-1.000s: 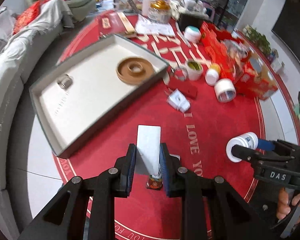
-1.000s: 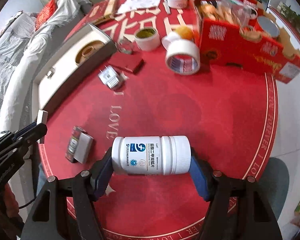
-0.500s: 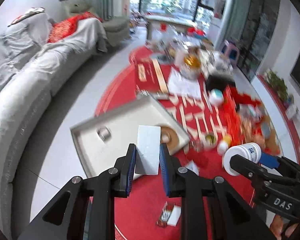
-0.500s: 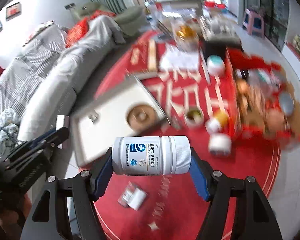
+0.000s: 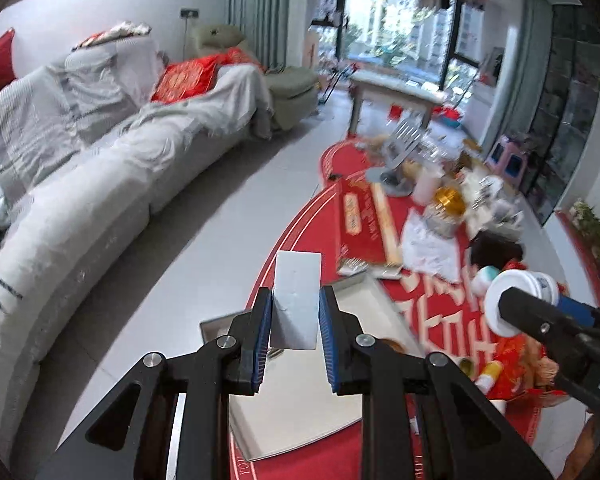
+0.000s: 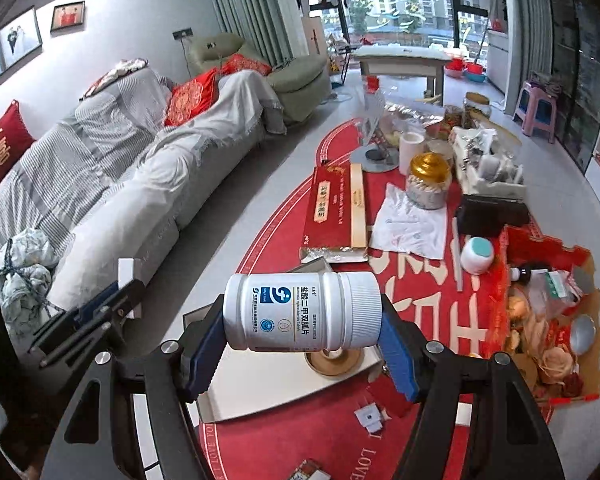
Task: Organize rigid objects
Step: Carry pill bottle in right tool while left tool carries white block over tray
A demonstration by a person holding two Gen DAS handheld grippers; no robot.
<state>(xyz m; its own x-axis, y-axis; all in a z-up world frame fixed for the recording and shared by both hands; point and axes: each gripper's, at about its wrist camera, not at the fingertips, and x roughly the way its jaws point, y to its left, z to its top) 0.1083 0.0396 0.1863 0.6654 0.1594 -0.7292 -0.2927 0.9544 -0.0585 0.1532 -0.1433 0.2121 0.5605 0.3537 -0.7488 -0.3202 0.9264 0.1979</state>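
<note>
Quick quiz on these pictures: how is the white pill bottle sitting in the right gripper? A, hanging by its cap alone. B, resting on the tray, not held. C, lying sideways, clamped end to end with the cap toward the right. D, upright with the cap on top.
C: the white pill bottle lies sideways in the right gripper, one blue pad against its base, the other against its ribbed cap, above the tray.

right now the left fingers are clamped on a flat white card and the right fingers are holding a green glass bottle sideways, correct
Not quite. The right wrist view shows the right gripper holding a white plastic pill bottle with a ribbed white cap, lying sideways, not a green glass one. The left gripper is indeed clamped on the flat white card.
</note>
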